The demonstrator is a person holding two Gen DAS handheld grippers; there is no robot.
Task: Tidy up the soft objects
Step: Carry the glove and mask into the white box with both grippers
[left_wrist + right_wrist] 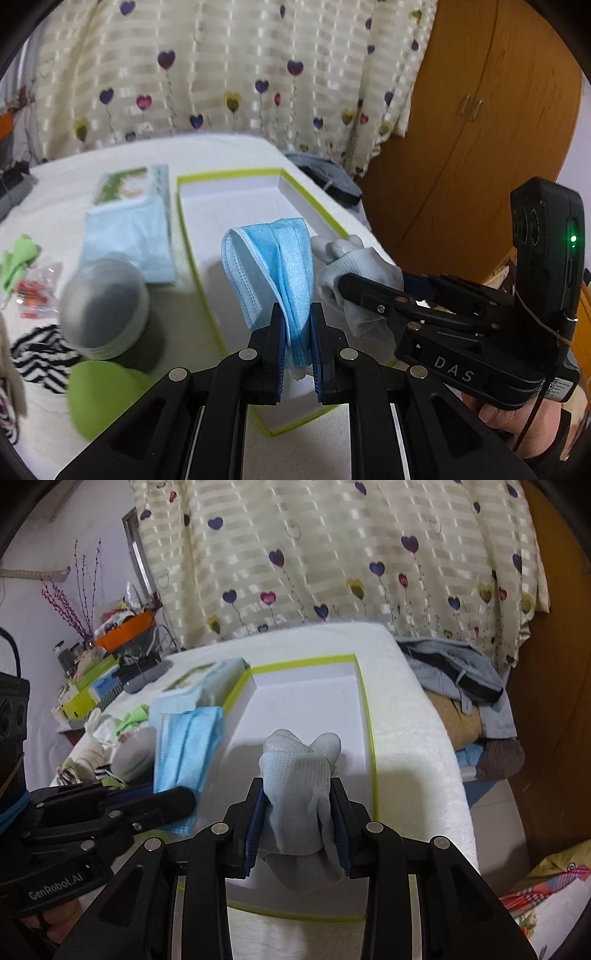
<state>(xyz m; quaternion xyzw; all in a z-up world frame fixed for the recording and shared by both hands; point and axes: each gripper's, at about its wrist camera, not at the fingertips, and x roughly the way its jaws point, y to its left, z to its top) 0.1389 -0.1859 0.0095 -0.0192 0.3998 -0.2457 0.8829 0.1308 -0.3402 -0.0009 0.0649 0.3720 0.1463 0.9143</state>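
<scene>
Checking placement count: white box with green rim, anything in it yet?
Empty. The box floor shows bare white; mask and glove are both held above it in claws.

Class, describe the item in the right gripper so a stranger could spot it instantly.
Find the white tray with the lime-green rim. Above its near end, the right gripper pinches a crumpled grey knit glove; the neighbouring item is a blue face mask.

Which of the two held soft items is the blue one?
The face mask in the left gripper; the right gripper holds a grey glove.
</scene>
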